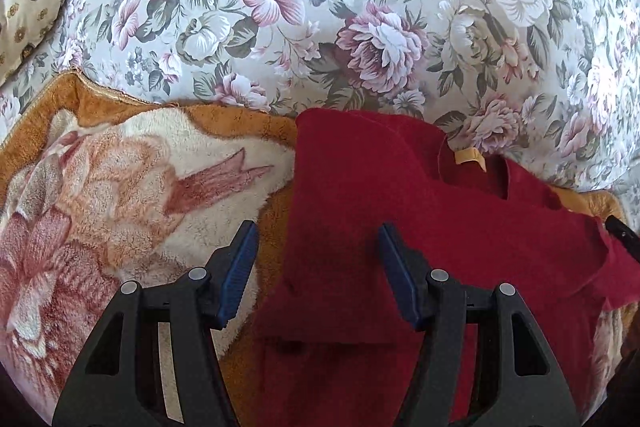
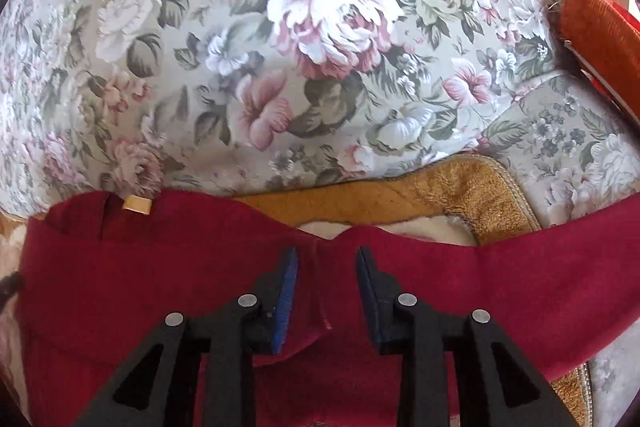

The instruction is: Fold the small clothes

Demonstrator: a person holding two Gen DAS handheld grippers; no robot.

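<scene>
The dark red fleece garment (image 1: 360, 187) lies limp on a tan plush blanket (image 1: 120, 167), soft and light, best pinched at its hems, both left gripper (image 1: 316, 239) and right gripper (image 2: 327, 255) parted, gripping nothing.

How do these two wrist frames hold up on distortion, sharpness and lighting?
Left wrist: strong fisheye bulge, dark corners, even daylight, floral cover sharp, red garment low in texture. Right wrist: same bulge, softer overall, garment nearly flat red, no glare.
</scene>
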